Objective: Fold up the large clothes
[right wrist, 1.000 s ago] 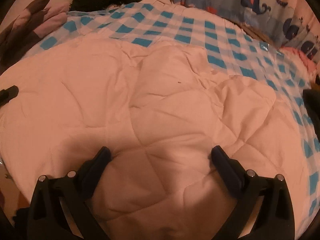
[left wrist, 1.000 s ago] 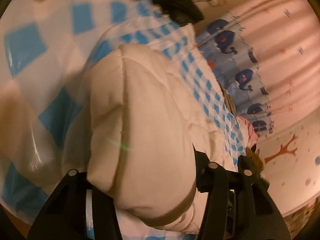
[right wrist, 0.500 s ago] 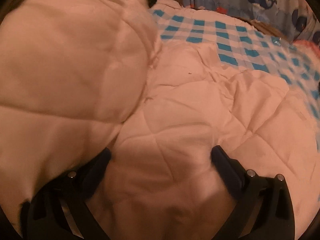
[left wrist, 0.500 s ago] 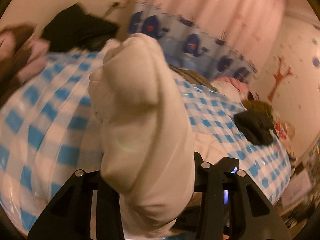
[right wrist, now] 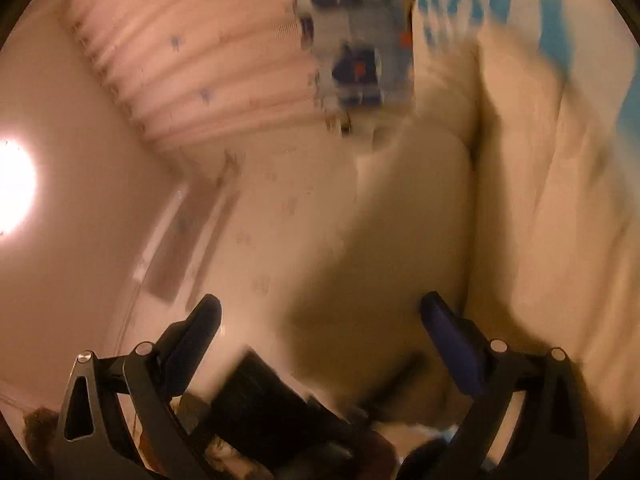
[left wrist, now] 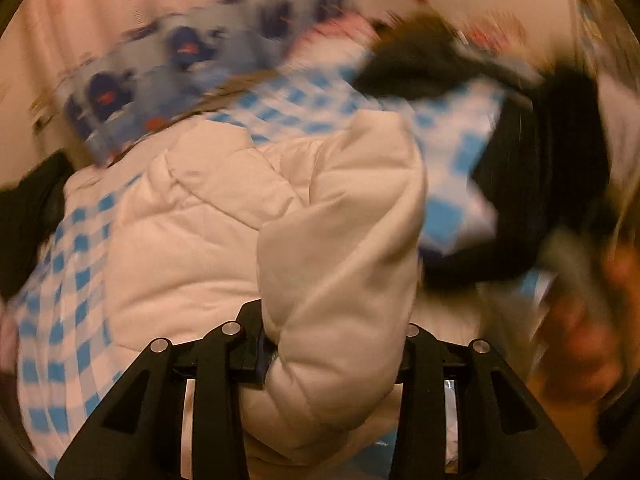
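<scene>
Over the bed (left wrist: 72,280), left tongs (left wrist: 332,344) now seemingly clamp the folded-over sleeve (left wrist: 344,240).

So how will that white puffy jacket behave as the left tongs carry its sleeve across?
Likely floppy: the white puffy jacket sags where its sleeve bulges between the left tongs. Probably light for its bulk, being quilted padding. It may drag over the checked cover rather than lift clean.

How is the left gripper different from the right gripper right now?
The left gripper is clamped on the puffy white jacket's sleeve; the right gripper holds nothing. The left jaws sit close around the padding; the right jaws stand wide apart. Both have black fingers.
</scene>
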The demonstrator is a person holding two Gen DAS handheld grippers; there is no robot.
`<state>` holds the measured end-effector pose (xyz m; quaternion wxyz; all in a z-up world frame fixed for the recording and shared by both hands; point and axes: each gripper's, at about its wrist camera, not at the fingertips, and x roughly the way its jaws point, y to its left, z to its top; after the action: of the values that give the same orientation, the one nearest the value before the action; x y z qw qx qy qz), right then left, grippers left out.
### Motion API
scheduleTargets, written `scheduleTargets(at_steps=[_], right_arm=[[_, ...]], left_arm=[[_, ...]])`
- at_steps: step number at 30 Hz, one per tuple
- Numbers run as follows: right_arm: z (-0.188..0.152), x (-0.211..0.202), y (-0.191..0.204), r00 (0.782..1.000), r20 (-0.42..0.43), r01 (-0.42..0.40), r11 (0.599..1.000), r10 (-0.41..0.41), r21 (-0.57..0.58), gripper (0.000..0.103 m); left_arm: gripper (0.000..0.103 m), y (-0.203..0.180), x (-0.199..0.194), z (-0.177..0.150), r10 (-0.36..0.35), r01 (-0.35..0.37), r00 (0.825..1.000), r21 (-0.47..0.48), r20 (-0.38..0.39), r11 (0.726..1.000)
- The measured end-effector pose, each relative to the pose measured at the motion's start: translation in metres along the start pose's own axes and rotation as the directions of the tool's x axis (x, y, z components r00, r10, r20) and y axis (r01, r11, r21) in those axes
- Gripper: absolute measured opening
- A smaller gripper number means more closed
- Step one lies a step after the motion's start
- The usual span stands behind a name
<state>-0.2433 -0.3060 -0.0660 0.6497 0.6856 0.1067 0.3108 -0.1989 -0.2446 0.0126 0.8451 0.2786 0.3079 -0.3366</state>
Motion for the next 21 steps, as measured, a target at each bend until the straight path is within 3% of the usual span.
scheduleTargets(at_steps=[2, 3, 4, 5, 6, 7, 8, 10, 11, 12, 13, 14, 15, 16, 18, 19, 20, 21], right_arm=[[0.009, -0.009, 0.012, 0.993, 0.013, 0.114, 0.992, -0.113, -0.061, 0.096], [0.012, -0.01, 0.024, 0.979, 0.012, 0.205, 0.972, -0.205, -0.116, 0.096], [0.014, -0.005, 0.04, 0.947, 0.02, 0.318, 0.927, -0.32, -0.199, 0.096], [0.015, 0.004, 0.054, 0.903, 0.028, 0.419, 0.863, -0.429, -0.283, 0.096], [0.014, 0.013, 0.064, 0.867, 0.029, 0.475, 0.809, -0.497, -0.347, 0.096], [0.012, 0.03, 0.074, 0.81, 0.027, 0.538, 0.725, -0.585, -0.43, 0.096], [0.009, 0.05, 0.077, 0.725, 0.036, 0.609, 0.616, -0.688, -0.499, 0.096], [0.006, 0.075, 0.069, 0.584, 0.039, 0.679, 0.462, -0.811, -0.57, 0.096], [0.004, 0.087, 0.056, 0.494, 0.051, 0.713, 0.371, -0.868, -0.595, 0.096], [0.0, 0.088, 0.044, 0.457, 0.05, 0.723, 0.338, -0.888, -0.603, 0.096], [-0.001, 0.085, 0.034, 0.463, 0.025, 0.719, 0.358, -0.886, -0.596, 0.096], [-0.005, 0.072, 0.027, 0.485, 0.01, 0.721, 0.394, -0.874, -0.571, 0.096], [-0.006, 0.061, 0.023, 0.491, 0.014, 0.725, 0.4, -0.871, -0.561, 0.096], [-0.006, 0.055, 0.021, 0.495, 0.021, 0.729, 0.403, -0.868, -0.553, 0.096], [-0.001, 0.044, 0.013, 0.508, 0.017, 0.732, 0.421, -0.861, -0.535, 0.096], [-0.001, 0.039, 0.011, 0.499, 0.024, 0.737, 0.41, -0.866, -0.537, 0.096], [0.001, 0.039, 0.008, 0.483, 0.027, 0.739, 0.392, -0.875, -0.548, 0.096], [0.0, 0.038, 0.006, 0.482, 0.032, 0.735, 0.384, -0.876, -0.56, 0.096]], left_arm=[[0.038, -0.017, 0.008, -0.001, 0.028, -0.027, 1.0, 0.061, -0.008, 0.998], [0.038, -0.024, 0.011, -0.002, 0.04, -0.039, 0.999, 0.091, -0.011, 0.995], [0.039, -0.029, 0.012, -0.003, 0.056, -0.054, 0.998, 0.115, -0.008, 0.992], [0.044, -0.034, 0.012, -0.005, 0.072, -0.07, 0.997, 0.145, -0.008, 0.987], [0.047, -0.04, 0.013, -0.007, 0.086, -0.084, 0.996, 0.177, -0.008, 0.981], [0.052, -0.047, 0.013, -0.01, 0.11, -0.107, 0.994, 0.218, -0.005, 0.97], [0.059, -0.052, 0.013, -0.012, 0.129, -0.125, 0.992, 0.243, 0.0, 0.962], [0.062, -0.064, 0.009, -0.016, 0.17, -0.166, 0.985, 0.293, 0.01, 0.942], [0.063, -0.068, 0.002, -0.02, 0.18, -0.174, 0.984, 0.321, 0.012, 0.931], [0.063, -0.068, -0.001, -0.022, 0.175, -0.168, 0.985, 0.33, 0.01, 0.929], [0.063, -0.068, -0.009, -0.024, 0.145, -0.135, 0.989, 0.338, -0.003, 0.931], [0.063, -0.064, -0.023, -0.027, 0.102, -0.093, 0.995, 0.325, -0.01, 0.941], [0.063, -0.057, -0.037, -0.028, 0.059, -0.054, 0.998, 0.292, -0.007, 0.955], [0.063, -0.042, -0.059, -0.029, -0.019, 0.018, 1.0, 0.22, 0.001, 0.975], [0.064, -0.009, -0.09, -0.028, -0.098, 0.092, 0.993, 0.084, 0.067, 0.992], [0.065, 0.018, -0.106, -0.026, -0.088, 0.091, 0.988, -0.017, 0.123, 0.996], [0.065, 0.041, -0.11, -0.025, -0.043, 0.058, 0.988, -0.097, 0.149, 0.994], [0.065, 0.065, -0.108, -0.025, 0.002, 0.027, 0.987, -0.177, 0.159, 0.984]])
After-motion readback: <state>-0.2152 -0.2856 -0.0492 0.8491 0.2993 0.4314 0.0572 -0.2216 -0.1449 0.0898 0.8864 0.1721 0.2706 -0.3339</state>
